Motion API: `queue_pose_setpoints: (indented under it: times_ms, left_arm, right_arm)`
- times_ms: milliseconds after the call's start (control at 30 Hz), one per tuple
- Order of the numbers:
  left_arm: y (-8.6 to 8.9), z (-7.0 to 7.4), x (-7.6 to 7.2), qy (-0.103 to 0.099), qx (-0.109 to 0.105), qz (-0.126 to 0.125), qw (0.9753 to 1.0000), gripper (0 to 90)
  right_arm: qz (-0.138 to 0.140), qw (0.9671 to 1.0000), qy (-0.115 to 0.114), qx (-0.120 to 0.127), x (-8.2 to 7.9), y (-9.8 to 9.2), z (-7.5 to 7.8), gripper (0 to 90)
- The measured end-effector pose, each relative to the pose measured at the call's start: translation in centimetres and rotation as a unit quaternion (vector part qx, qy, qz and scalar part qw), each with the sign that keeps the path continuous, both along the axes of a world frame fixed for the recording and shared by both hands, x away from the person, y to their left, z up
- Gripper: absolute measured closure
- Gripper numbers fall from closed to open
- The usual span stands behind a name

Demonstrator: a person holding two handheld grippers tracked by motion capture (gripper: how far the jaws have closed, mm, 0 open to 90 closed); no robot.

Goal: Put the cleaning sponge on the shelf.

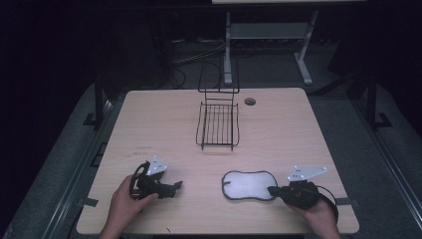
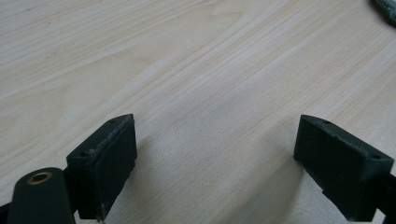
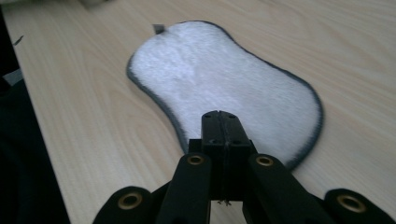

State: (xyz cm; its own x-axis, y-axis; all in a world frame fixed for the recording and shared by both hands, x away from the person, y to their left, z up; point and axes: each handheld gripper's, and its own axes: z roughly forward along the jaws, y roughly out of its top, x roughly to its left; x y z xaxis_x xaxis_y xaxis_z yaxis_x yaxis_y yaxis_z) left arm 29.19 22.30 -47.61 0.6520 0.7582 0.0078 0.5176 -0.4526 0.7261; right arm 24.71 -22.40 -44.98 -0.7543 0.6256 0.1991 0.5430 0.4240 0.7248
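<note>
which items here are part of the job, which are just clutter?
In the job:
- pad, its edge pinched by the right gripper
- left gripper, open over bare table

Lying about:
- wire rack, untouched
- table's cable hole

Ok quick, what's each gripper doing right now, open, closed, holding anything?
Left gripper: open, jaws wide apart over bare table, holding nothing.
Right gripper: jaws shut together at the near edge of the grey scrubbing pad; whether it pinches the pad cannot be told.

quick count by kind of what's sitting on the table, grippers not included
wire rack: 1
grey-edged fluffy pad: 1
total: 2
</note>
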Motion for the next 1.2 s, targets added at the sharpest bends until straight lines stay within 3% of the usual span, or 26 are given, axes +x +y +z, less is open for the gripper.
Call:
queue_pose_setpoints:
  times_ms: [200, 333, 700, 1200]
  left_arm:
    - [0.0, 0.0, 0.0, 0.0, 0.0, 0.0, 1.0, 12.4]
    - [0.0, 0.0, 0.0, 0.0, 0.0, 0.0, 1.0, 12.4]
    - [0.0, 0.0, 0.0, 0.0, 0.0, 0.0, 1.0, 12.4]
    - [0.0, 0.0, 0.0, 0.0, 0.0, 0.0, 1.0, 12.4]
  right_arm:
    - [0.038, 0.9992, 0.008, -0.006, -0.5, 2.3, -0.2, 89.9]
    - [0.05, 0.9986, 0.012, -0.01, -0.4, 2.9, -0.5, 89.9]
    - [0.027, 0.999, 0.025, -0.026, 0.1, 2.2, -1.0, 89.9]
    - [0.0, 0.9993, 0.016, -0.035, 1.8, 1.1, -0.9, 90.0]
